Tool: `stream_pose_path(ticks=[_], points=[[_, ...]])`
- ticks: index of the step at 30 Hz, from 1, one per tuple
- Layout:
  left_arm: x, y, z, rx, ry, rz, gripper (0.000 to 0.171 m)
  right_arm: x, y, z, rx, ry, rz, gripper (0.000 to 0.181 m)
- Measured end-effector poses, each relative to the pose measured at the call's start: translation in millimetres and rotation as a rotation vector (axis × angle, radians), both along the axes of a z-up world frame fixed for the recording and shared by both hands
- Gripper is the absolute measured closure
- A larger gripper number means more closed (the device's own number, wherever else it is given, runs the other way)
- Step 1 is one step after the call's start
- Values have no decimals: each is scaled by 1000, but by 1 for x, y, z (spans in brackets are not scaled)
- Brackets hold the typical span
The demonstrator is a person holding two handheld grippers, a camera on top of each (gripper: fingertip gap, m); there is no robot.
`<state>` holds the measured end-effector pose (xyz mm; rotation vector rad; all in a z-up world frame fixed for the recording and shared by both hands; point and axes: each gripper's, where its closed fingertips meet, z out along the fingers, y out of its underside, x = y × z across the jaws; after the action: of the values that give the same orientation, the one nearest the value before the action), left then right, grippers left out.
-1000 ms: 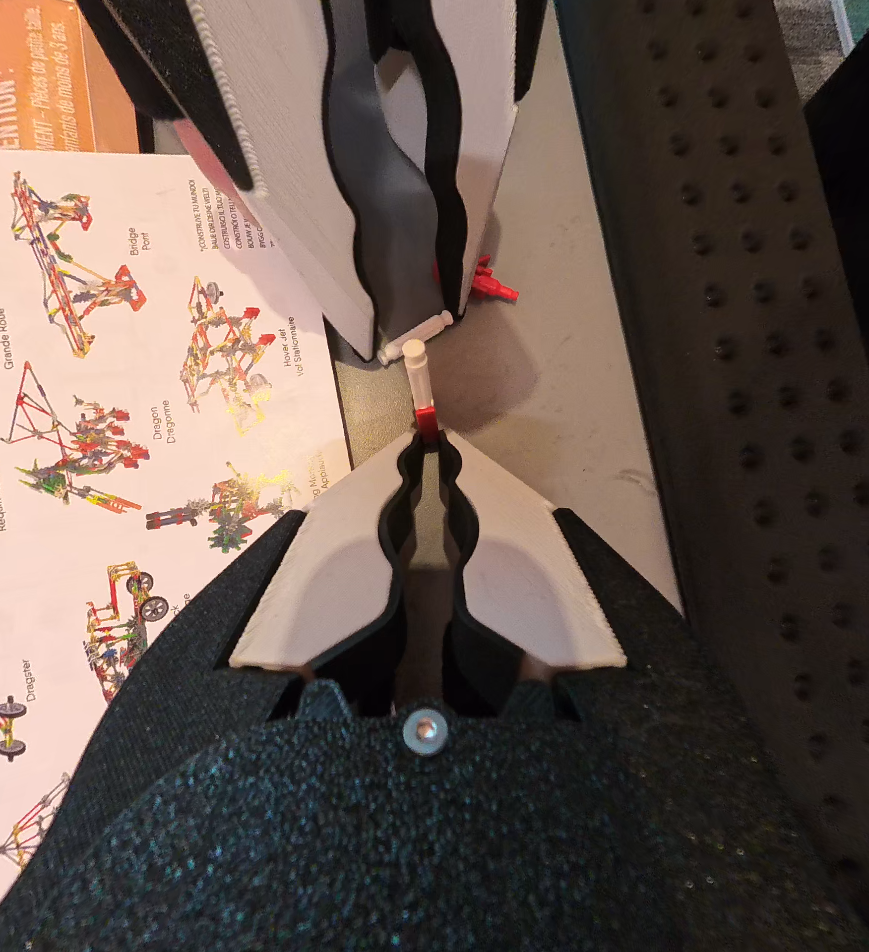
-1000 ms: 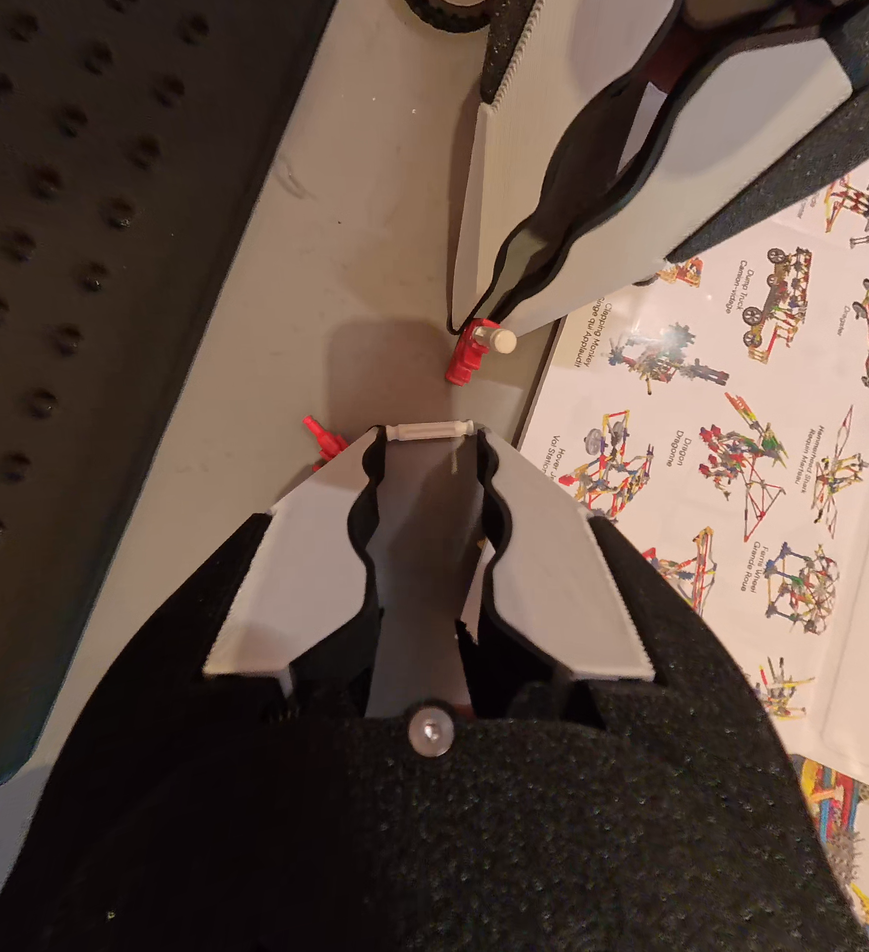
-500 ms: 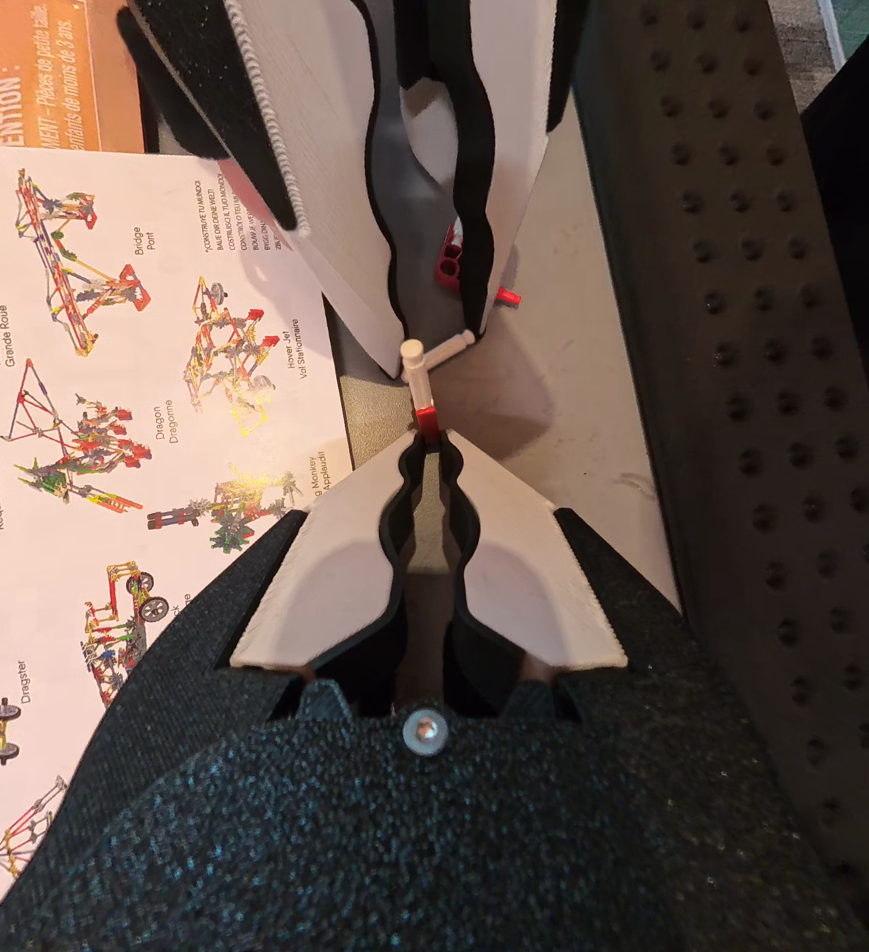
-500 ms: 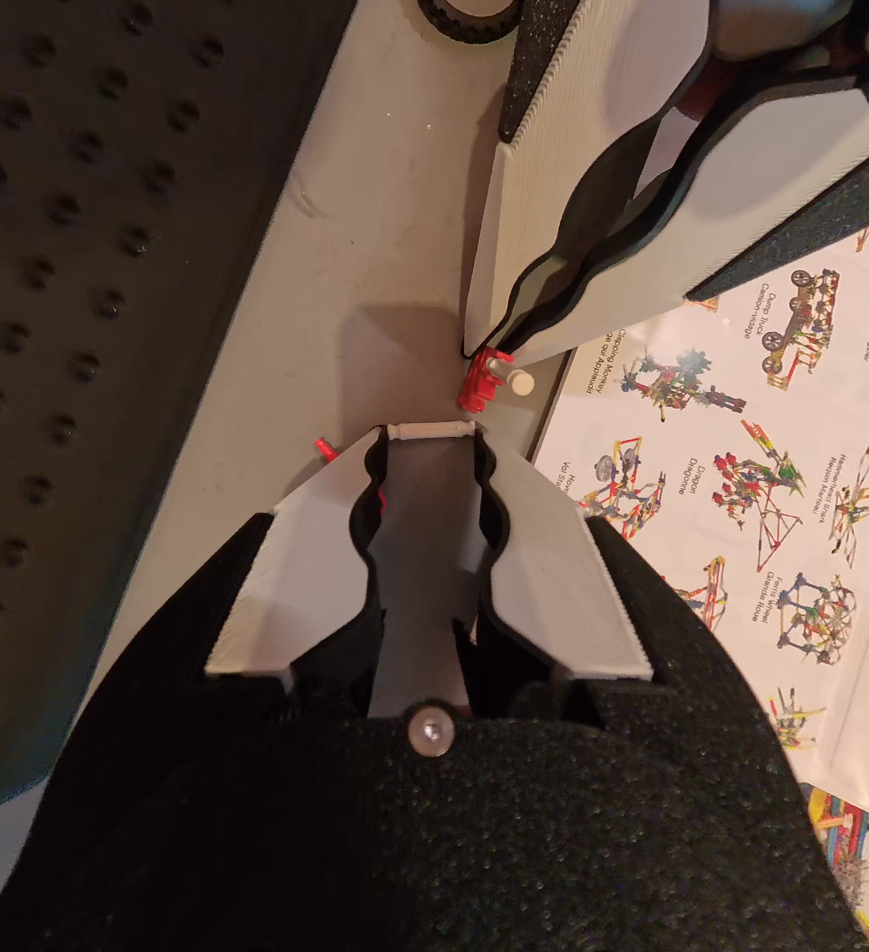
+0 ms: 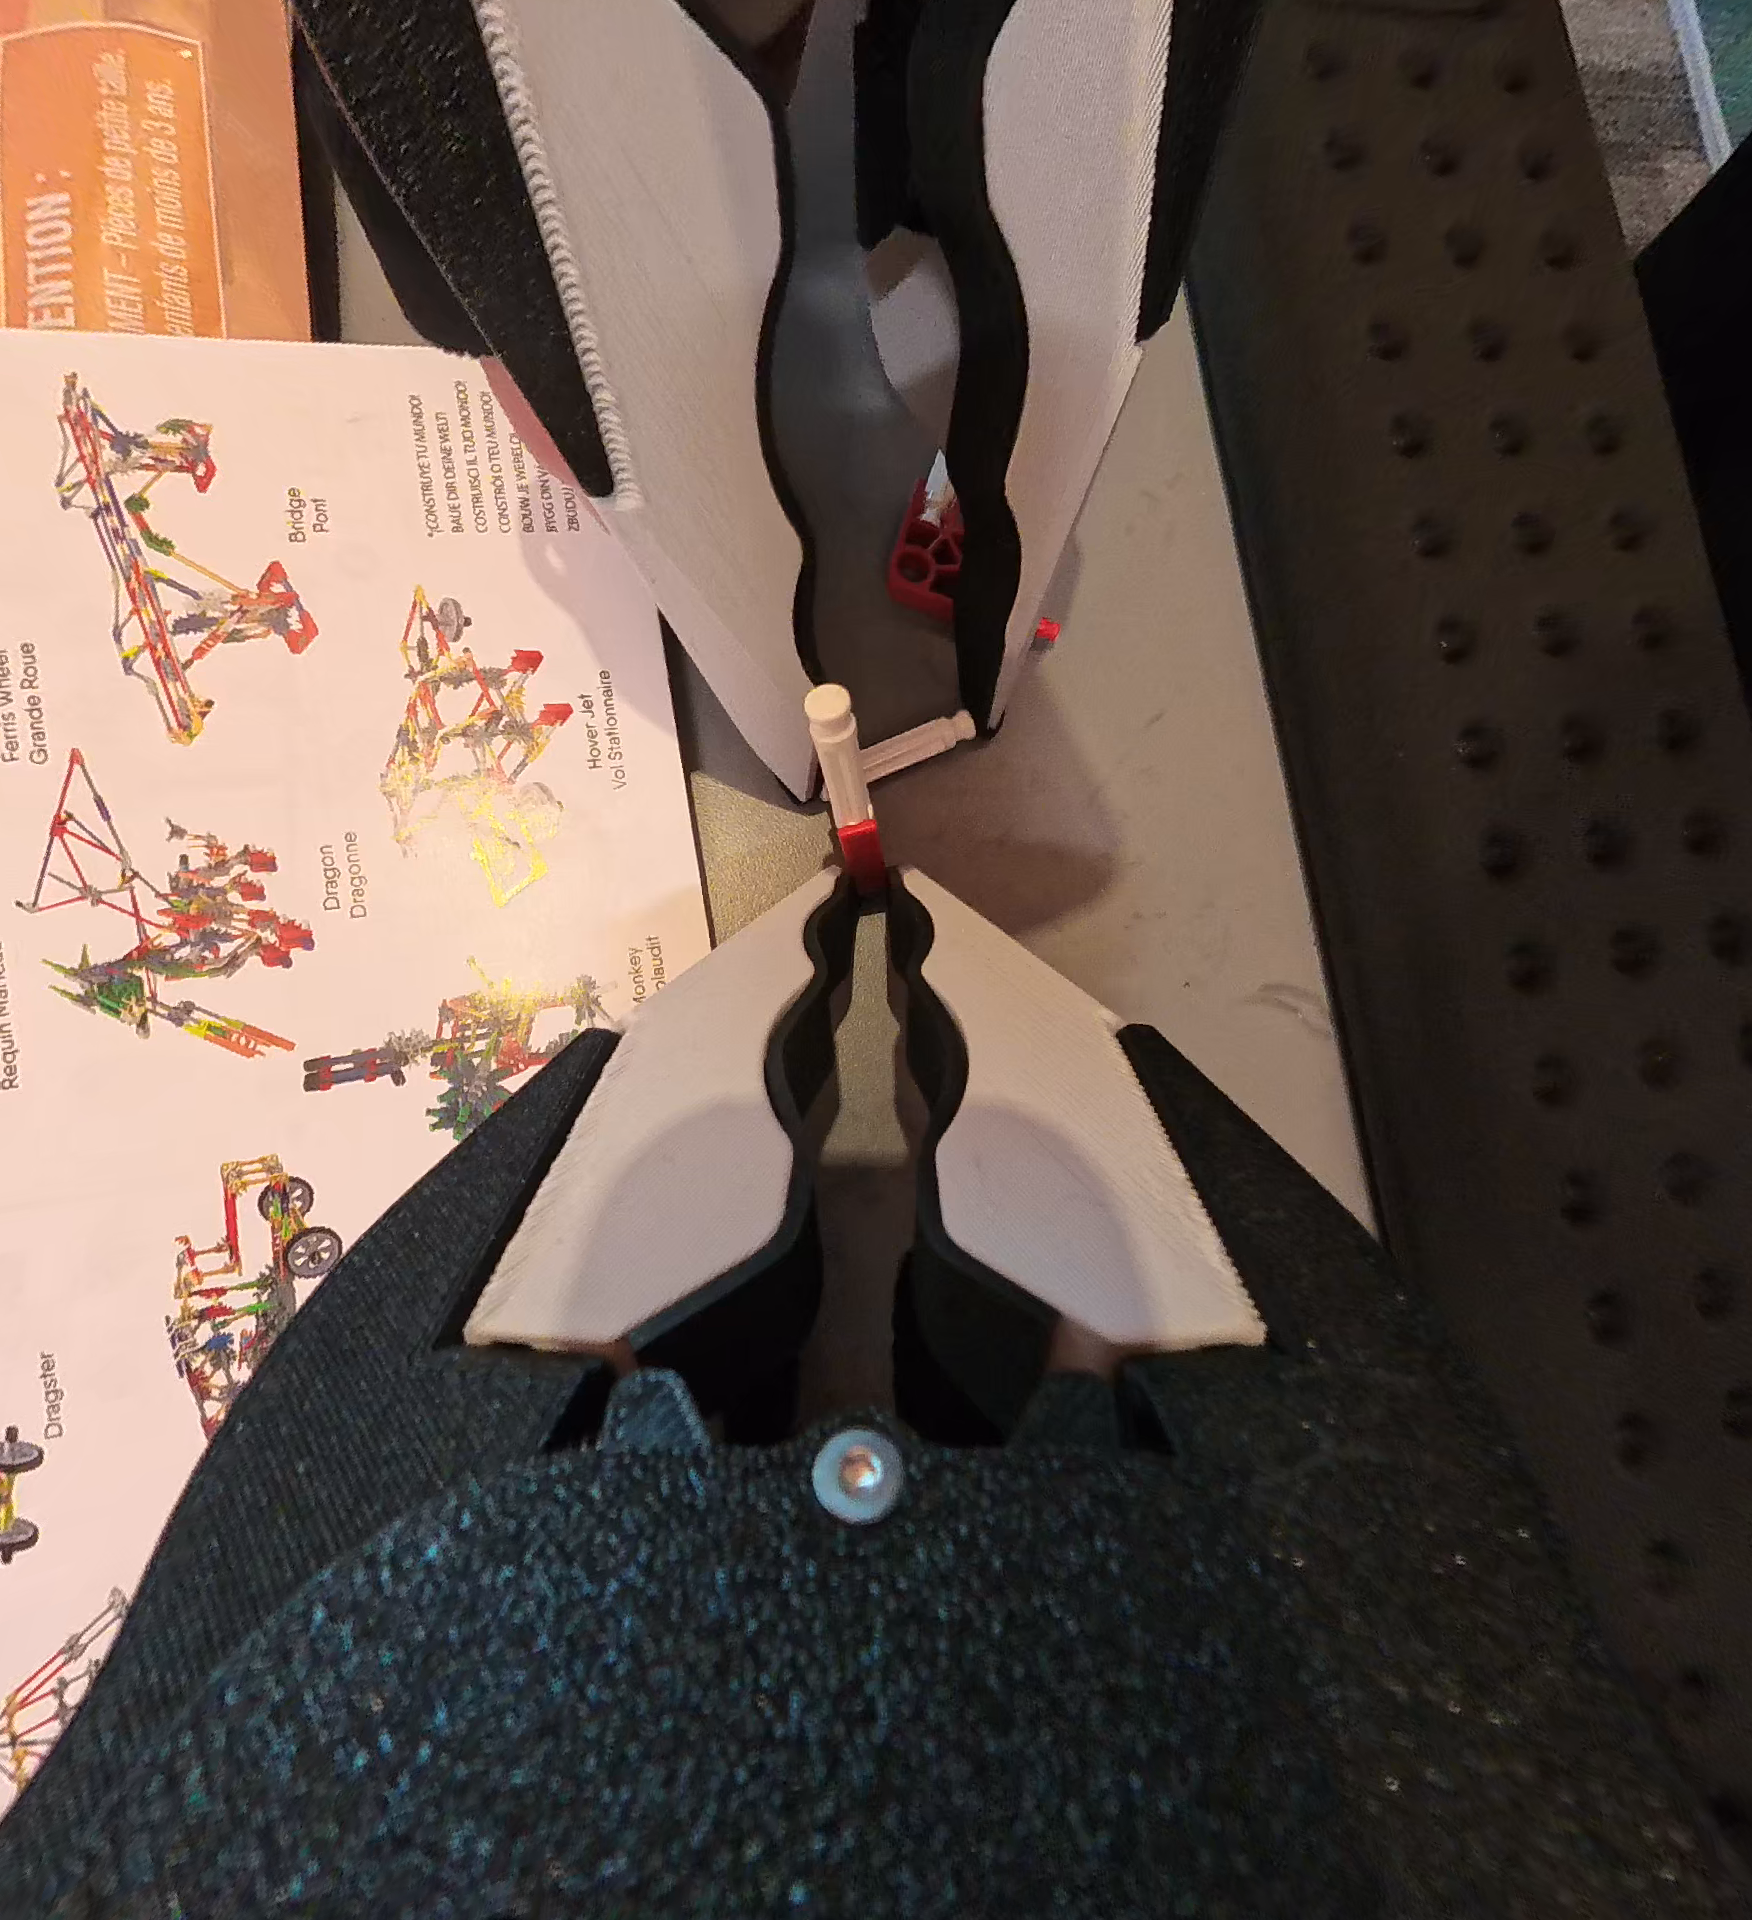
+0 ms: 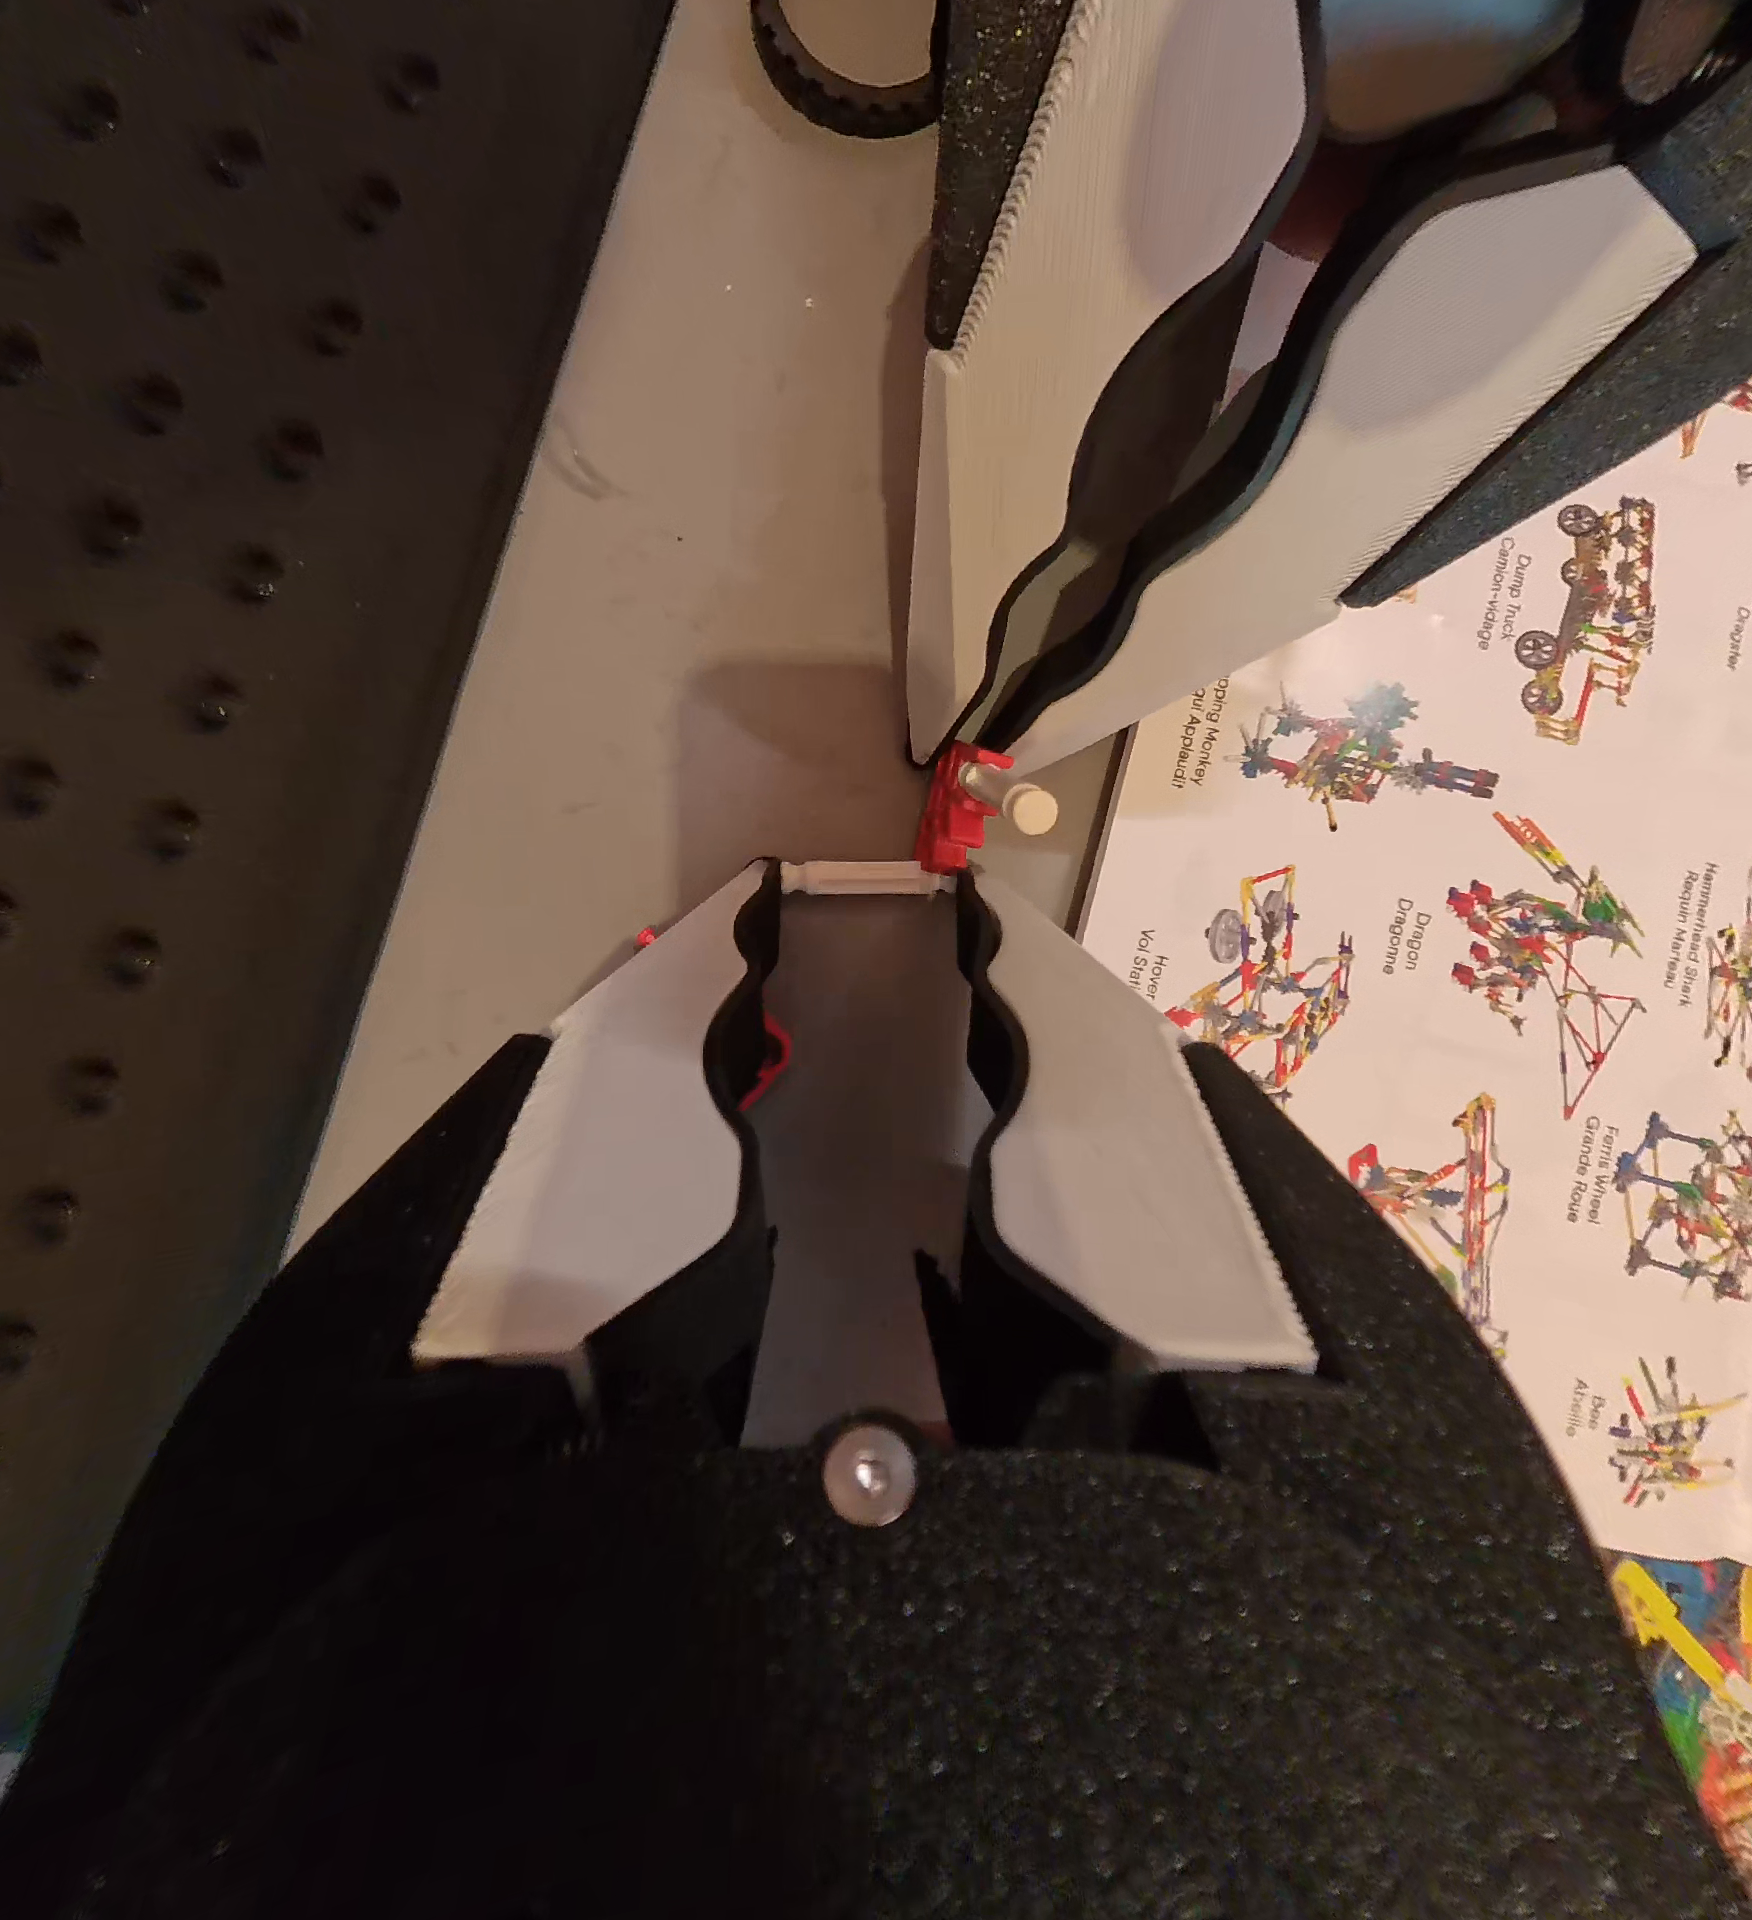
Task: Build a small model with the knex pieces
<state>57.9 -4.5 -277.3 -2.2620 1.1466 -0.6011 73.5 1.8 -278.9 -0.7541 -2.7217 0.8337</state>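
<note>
Off to the left of my left gripper [image 5: 864,883] lies the picture sheet [image 5: 228,831] of toy models, flat on the grey table [image 5: 1142,935]. I have that gripper's fingers nearly closed, pinching a small red connector [image 5: 859,847] at the very tips. A short white rod [image 5: 841,753] is already plugged into the connector and stands out ahead of the tips, so the free sockets face the other tool.

Directly ahead, tip to tip, is my right gripper [image 6: 867,878]. Its fingers are partly apart, clamped on the two ends of a second white rod [image 6: 864,878], which spans the gap crosswise. Gripping it by the ends leaves one end sticking out, and in the right wrist view that end touches the red connector; I cannot tell whether it is seated.

Beyond the right gripper's tips a loose red piece [image 5: 926,556] lies on the table. Further right runs a black dimpled mat [image 5: 1578,935].
</note>
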Motion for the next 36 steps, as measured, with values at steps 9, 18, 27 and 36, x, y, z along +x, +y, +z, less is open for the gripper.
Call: stream_pose_path(ticks=[9, 18, 27, 36], points=[[0, 0, 0, -1, -6, 1, 170, 0, 0, 1, -75, -3, -51, 148], [0, 0, 0, -9, -33, 1, 170, -7, 4, 16, -266, 64, -224, 149], [0, 1, 1, -3, -27, 1, 170, -10, 4, 19, -310, 101, -281, 149], [0, 1, 0, 15, -8, -7, 171, -11, 0, 15, -256, 107, -261, 149]])
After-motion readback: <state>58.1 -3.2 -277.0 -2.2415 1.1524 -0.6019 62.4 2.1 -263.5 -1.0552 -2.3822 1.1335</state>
